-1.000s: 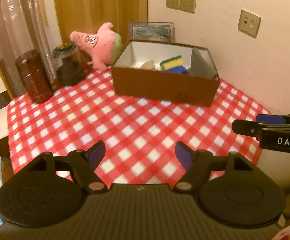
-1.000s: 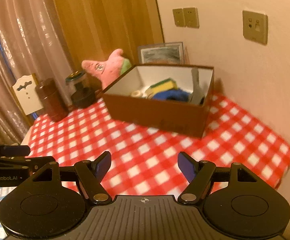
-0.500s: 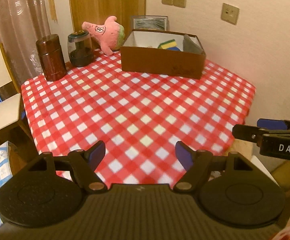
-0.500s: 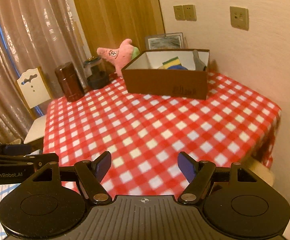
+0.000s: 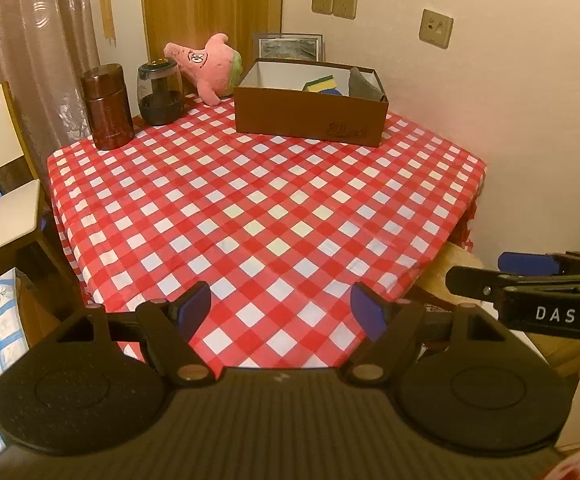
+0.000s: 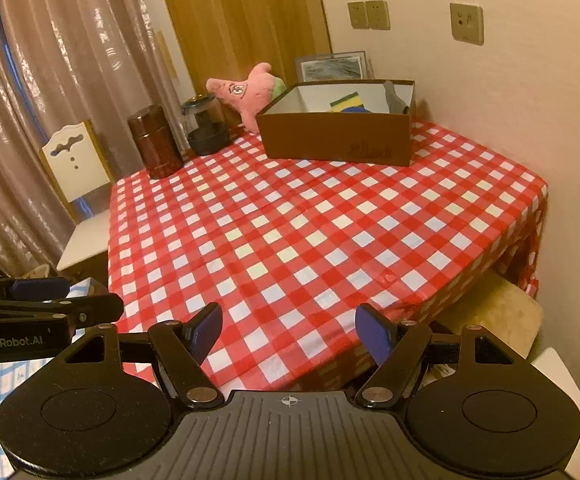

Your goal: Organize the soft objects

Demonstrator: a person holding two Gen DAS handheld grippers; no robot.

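Both grippers have pulled back from the far end to the near edge of the table (image 5: 250, 200) w/in the last sec, so the box (image 5: 309, 116) now sits well apart. Judging by that, sorting looks done: sponge (image 5: 321, 83) & grey cloth (image 5: 363, 82) are inside, pink plush (image 5: 210, 66) just beside the box. Left gripper (image 5: 282, 312) & right gripper (image 6: 290, 332) hover level, jaws apart, nothing held.

"DAS", "GenRobot.AI" on right gripper (image 5: 529, 296), left gripper (image 6: 30, 312)
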